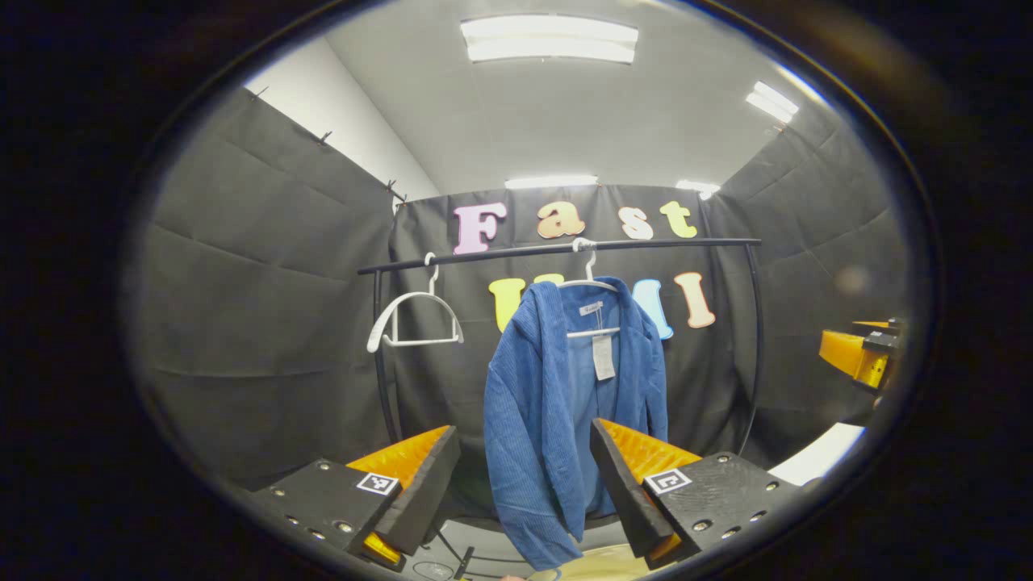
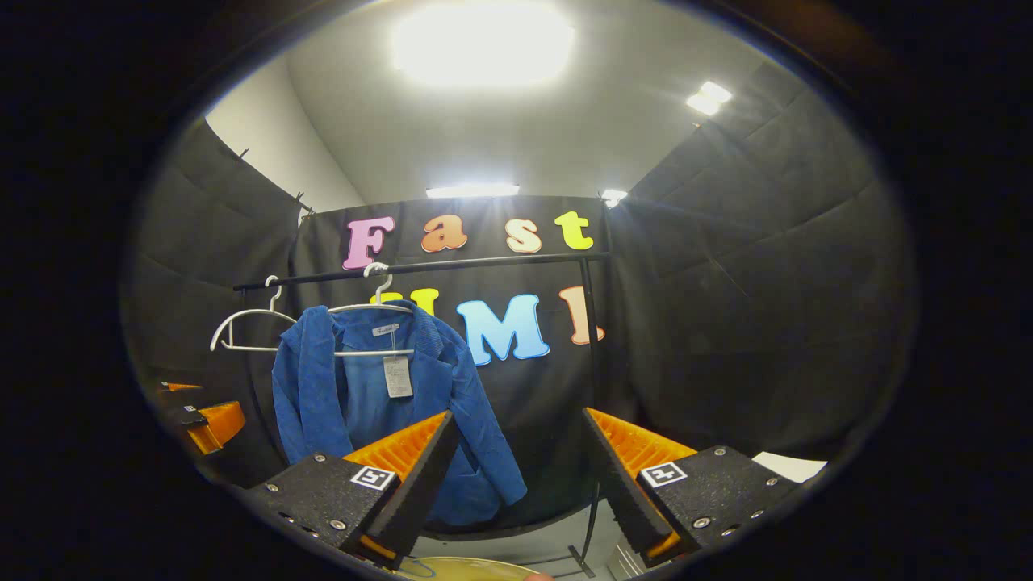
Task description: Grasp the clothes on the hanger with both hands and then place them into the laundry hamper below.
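Note:
A blue corduroy jacket hangs on a white hanger from a black rail, with a paper tag at its collar. My left gripper stands open in front of it, short of the cloth, the jacket showing between its fingers. In the right gripper view the same jacket hangs at the left, and my right gripper is open, off to the jacket's right with only its left finger overlapping the hem. The right gripper shows at the far right of the left gripper view, the left gripper at the left of the right one.
An empty white hanger hangs on the rail left of the jacket. The rack's black uprights stand at both ends. A pale rim shows at the bottom, below the jacket. Black cloth walls close in all around.

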Tool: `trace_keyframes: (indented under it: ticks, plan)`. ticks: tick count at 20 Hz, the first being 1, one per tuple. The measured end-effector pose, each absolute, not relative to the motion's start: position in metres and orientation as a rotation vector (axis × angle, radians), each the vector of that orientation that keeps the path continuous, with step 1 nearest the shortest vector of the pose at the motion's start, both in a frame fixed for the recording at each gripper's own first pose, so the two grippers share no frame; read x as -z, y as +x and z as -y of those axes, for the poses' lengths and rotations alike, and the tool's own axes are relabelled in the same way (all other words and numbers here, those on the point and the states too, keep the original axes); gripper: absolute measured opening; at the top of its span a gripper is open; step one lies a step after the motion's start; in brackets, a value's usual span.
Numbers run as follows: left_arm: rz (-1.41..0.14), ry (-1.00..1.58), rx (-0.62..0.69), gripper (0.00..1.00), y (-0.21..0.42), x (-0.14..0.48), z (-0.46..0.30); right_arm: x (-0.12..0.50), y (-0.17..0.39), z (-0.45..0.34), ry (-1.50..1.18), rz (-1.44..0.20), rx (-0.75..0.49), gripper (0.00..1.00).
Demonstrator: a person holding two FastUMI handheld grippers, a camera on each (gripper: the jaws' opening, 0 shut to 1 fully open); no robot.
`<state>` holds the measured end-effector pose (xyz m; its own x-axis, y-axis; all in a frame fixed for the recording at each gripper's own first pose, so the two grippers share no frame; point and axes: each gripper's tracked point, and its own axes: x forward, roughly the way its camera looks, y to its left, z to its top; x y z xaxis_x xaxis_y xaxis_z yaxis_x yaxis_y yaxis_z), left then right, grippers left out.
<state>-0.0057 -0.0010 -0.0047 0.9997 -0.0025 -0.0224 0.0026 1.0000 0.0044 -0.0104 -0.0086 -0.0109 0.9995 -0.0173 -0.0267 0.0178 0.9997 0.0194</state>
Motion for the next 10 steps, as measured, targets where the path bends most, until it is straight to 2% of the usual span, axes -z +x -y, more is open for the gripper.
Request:
trace_keyframes:
  ticks: [10]
  plan:
    - [-0.02, 0.013, -0.004, 0.99, -0.013, 0.002, -0.009, 0.006, -0.011, -0.004, 0.01, -0.014, -0.001, 0.94]
